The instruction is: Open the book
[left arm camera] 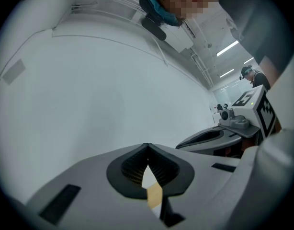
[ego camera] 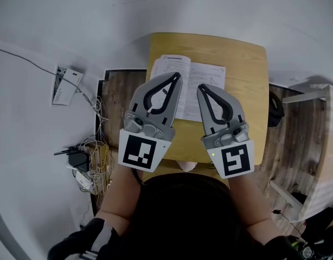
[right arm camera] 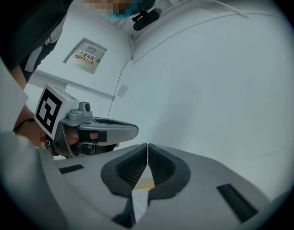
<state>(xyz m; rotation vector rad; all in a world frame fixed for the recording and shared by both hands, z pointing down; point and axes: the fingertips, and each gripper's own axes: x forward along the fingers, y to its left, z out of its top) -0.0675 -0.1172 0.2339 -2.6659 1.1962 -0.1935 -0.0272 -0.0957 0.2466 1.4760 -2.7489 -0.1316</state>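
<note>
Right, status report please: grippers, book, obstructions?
Left gripper and right gripper shut, empty, held over table. Book lies open. Nothing in the way.

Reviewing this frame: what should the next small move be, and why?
Probably just draw both tools back and stop: the book already lies open on the wooden table, and the left tool and right tool are both shut with nothing between their jaws.

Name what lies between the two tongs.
Head view: the open book on the wooden table shows in the gap between left tongs and right tongs.
</note>
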